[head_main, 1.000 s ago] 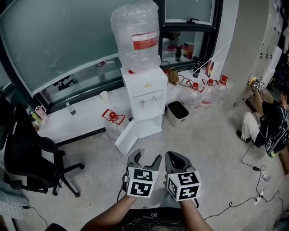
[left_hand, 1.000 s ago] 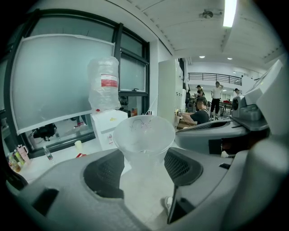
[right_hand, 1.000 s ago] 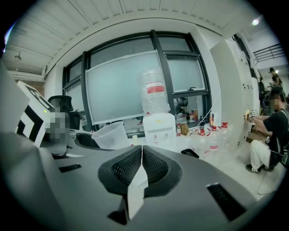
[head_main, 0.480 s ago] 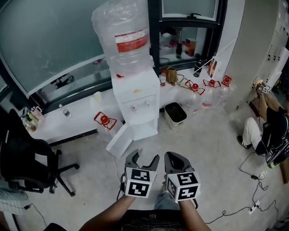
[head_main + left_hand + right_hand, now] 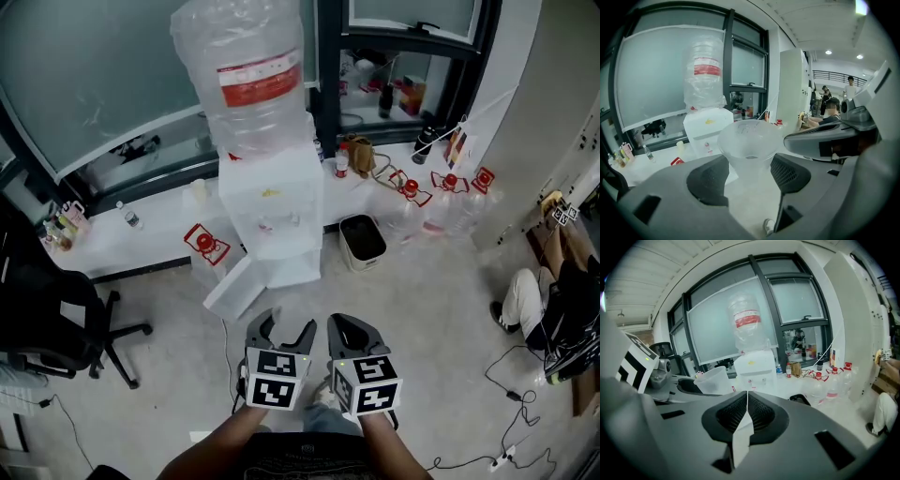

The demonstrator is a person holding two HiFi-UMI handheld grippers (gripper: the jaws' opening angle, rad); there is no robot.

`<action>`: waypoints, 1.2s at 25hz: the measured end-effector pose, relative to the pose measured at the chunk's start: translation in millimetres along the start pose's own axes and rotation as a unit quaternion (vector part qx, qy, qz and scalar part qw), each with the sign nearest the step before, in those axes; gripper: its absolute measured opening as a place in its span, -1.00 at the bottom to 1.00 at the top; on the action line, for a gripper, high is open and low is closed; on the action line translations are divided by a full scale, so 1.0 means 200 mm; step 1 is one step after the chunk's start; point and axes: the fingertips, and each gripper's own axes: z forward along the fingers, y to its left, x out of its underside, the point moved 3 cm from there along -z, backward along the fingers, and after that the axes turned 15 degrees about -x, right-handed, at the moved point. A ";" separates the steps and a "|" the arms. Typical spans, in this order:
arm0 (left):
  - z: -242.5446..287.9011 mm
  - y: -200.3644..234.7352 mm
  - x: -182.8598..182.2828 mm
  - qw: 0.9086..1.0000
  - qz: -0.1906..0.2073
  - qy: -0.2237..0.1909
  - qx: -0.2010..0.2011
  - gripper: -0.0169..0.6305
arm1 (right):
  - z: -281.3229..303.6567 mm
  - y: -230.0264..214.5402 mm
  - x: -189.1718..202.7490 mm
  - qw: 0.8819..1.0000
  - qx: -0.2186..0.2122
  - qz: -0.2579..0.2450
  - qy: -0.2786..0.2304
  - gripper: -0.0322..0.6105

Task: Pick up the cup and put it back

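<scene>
Left claw: held low at the near centre, jaws closed onto the cup, one dark pad on each side of its lower wall.
Cup: clear frosted plastic, upright with its mouth up, gripped in the left claw above the floor; from the right gripper view it shows just left of that claw.
Right claw: just right of the left one, jaws pressed fully together with nothing between them.
Water dispenser: white, standing farther off against the window and well apart from both claws; its lower door hangs open toward the left.
Water bottle: large, wrapped in clear plastic with a red label, seated upside down on top of the dispenser.
Bin: dark inside, on the floor just right of the dispenser.
Office chair: black, at the left edge.
Person: sitting on the floor at the far right.
</scene>
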 end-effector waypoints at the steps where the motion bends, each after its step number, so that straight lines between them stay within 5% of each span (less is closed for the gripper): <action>1: 0.02 -0.01 0.00 1.000 -0.003 0.001 -0.005 -0.09 | 0.01 -0.02 0.00 1.000 -0.006 -0.003 0.003 -0.83; 12: 0.11 0.05 0.03 0.999 -0.018 0.011 -0.048 -0.09 | 0.13 -0.10 -0.04 0.998 -0.050 -0.026 0.018 -0.83; 30: 0.59 0.30 -0.03 0.999 -0.029 0.022 -0.034 -0.09 | 0.69 -0.27 -0.18 0.996 -0.061 -0.038 0.047 -0.83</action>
